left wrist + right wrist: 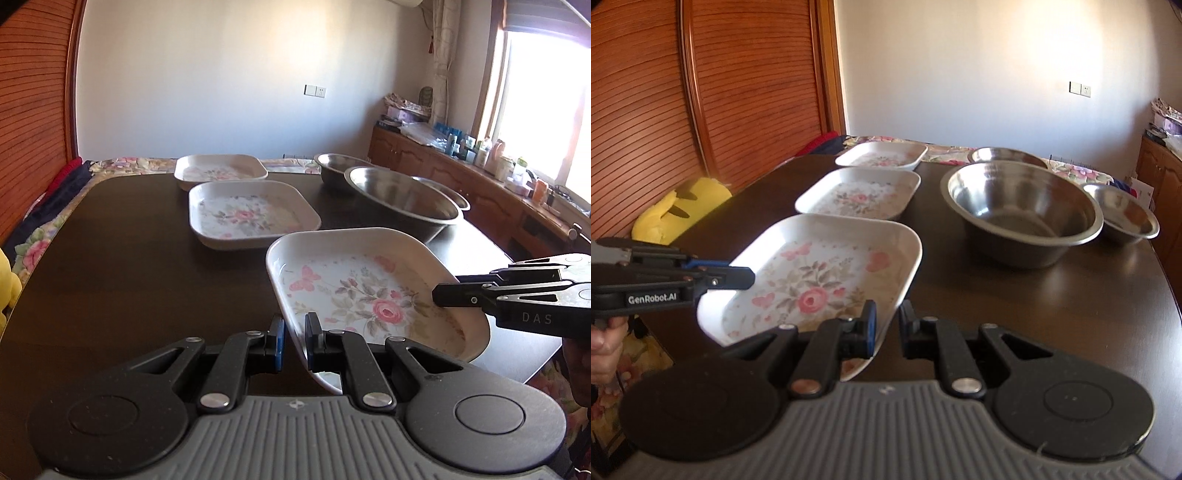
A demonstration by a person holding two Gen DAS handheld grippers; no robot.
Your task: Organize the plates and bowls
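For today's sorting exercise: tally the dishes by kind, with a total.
Floral plates: 3
Steel bowls: 3
Total: 6

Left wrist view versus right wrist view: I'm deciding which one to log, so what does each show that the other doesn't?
Only the left wrist view shows the window and the cluttered cabinet top. Only the right wrist view shows the third, smallest steel bowl and the slatted wooden door. Both show the near floral plate clamped by the left gripper and the right gripper, two more floral plates, the big steel bowl and the dark table.
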